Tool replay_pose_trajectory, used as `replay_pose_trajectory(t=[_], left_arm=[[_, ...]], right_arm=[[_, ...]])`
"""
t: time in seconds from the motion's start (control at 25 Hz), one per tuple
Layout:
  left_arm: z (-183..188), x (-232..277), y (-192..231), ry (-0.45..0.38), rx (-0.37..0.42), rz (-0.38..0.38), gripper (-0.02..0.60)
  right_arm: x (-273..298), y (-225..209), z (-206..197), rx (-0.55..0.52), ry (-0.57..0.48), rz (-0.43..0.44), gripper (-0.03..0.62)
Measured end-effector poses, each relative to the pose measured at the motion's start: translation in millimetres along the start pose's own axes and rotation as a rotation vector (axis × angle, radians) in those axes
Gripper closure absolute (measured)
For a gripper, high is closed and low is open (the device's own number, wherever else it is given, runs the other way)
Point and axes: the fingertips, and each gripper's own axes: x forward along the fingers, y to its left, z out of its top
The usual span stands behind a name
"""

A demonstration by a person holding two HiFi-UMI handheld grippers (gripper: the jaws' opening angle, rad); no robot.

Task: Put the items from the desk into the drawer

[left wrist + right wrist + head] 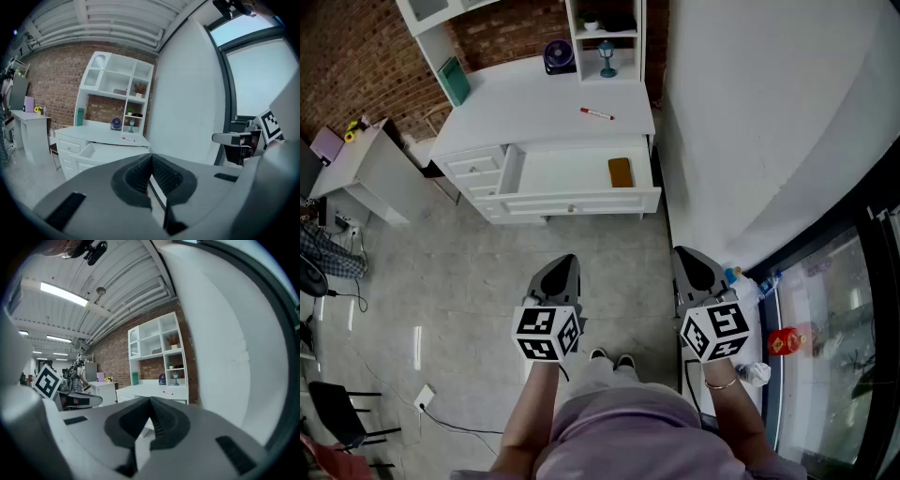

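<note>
Holds left tongs point(565, 262) and right tongs point(686, 254) pressed together, pinching nothing, above grey tiled floor point(478, 262). Faces white tabletop point(525, 103) with red marker point(596, 113) lying on it, open drawer point(581, 199) below, brown item point(620, 172) inside. Shows brick wall point(506, 33) behind, white wall point(750, 112) alongside.

1. Desk point(534, 94): white, set against a brick wall.
2. Drawer point(581, 202): white and wide, pulled open below the desktop's right part.
3. Brown flat item point(620, 172): lies inside the drawer, at its right end.
4. Red pen point(596, 113): lies flat on the desktop, right of centre, slightly askew.
5. Green book point(455, 81): stands upright at the desktop's left rear.
</note>
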Motion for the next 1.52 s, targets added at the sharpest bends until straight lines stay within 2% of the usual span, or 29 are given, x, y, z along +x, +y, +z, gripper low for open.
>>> replay_pose_trajectory(t=[0.2, 0.48, 0.88, 1.2, 1.52], left_arm=[[-2.0, 4.2, 1.4, 0.002, -0.001, 0.004, 0.583], [-6.4, 2.8, 0.2, 0.012, -0.001, 0.009, 0.583], [-9.3, 10.6, 9.1, 0.026, -0.004, 0.014, 0.583], [-0.3, 56.4, 39.8, 0.028, -0.008, 0.006, 0.583], [14.9, 124.0, 93.0, 0.039, -0.032, -0.010, 0.583]], right_arm=[[5.3, 1.5, -10.6, 0.010, 0.021, 0.021, 0.591], [7.4, -6.0, -23.6, 0.011, 0.060, -0.022, 0.589], [25.5, -4.9, -29.3, 0.032, 0.102, 0.020, 0.502], [73.3, -19.5, -28.4, 0.041, 0.108, 0.016, 0.476], [158.6, -34.2, -23.8, 0.045, 0.138, 0.005, 0.456]])
